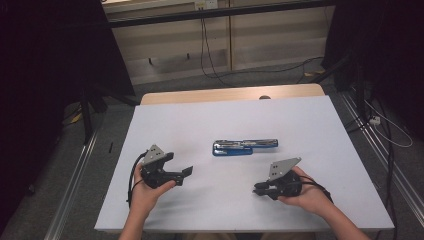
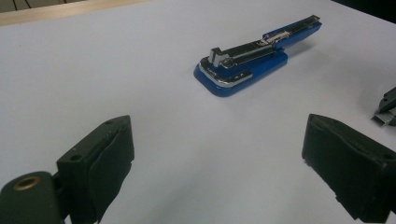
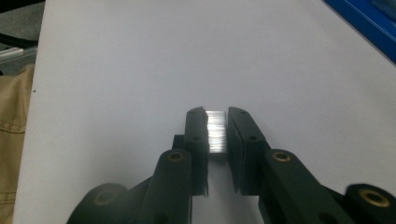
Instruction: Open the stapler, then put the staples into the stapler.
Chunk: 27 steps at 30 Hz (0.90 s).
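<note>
A blue stapler (image 1: 245,146) lies in the middle of the white table (image 1: 200,115), its metal top swung open along its length (image 2: 252,58). My left gripper (image 1: 187,172) rests to the stapler's lower left, pointing right, open with nothing between its jaws (image 2: 217,154). My right gripper (image 1: 257,189) sits at the lower right, pointing left, shut on a shiny strip of staples (image 3: 215,130) held between its jaw tips (image 3: 216,116). A blue edge of the stapler (image 3: 369,18) shows at the top right of the right gripper view. The staples (image 2: 384,119) also show at the right edge of the left gripper view.
A wooden tabletop edge (image 1: 230,94) sticks out beyond the white sheet's far side. Black curtains and tripod legs (image 1: 87,105) flank the table. Cables (image 1: 210,55) run across the floor behind. A beige trouser leg (image 3: 14,135) shows past the table's near edge.
</note>
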### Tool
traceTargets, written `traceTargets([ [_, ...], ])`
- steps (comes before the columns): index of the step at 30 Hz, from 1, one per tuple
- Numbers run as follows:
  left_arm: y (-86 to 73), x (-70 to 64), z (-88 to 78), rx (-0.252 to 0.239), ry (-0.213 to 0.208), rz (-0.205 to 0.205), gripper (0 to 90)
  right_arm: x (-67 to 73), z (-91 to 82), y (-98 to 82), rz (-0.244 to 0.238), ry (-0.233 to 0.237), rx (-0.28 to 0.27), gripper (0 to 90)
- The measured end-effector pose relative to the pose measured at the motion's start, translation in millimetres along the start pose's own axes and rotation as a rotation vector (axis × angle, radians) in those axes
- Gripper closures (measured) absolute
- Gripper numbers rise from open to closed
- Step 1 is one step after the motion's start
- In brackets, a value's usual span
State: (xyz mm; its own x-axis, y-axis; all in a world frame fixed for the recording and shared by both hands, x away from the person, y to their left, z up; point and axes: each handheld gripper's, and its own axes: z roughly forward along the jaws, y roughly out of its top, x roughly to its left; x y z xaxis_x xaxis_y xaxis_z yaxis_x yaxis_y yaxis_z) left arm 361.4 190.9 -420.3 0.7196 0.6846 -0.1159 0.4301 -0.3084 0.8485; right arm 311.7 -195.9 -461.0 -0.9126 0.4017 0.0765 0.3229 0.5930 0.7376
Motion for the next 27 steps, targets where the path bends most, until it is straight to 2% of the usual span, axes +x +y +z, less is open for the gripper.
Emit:
traceTargets([
  [6, -0.9, -0.3, 1.7, 0.007, -0.014, 0.005, 7.6, 0.6, -0.4, 0.7, -0.009, -0.005, 0.003, 79.3],
  [14, -3.0, -0.6, 1.5, 0.021, -0.018, 0.016, 6.6, -5.3, -6.3, 1.9, 0.012, -0.014, -0.024, 79.3],
  [27, -3.8, 3.0, -3.3, 0.006, -0.019, -0.005, 6.6, -13.1, -12.2, 13.3, 0.005, -0.040, -0.055, 79.3],
])
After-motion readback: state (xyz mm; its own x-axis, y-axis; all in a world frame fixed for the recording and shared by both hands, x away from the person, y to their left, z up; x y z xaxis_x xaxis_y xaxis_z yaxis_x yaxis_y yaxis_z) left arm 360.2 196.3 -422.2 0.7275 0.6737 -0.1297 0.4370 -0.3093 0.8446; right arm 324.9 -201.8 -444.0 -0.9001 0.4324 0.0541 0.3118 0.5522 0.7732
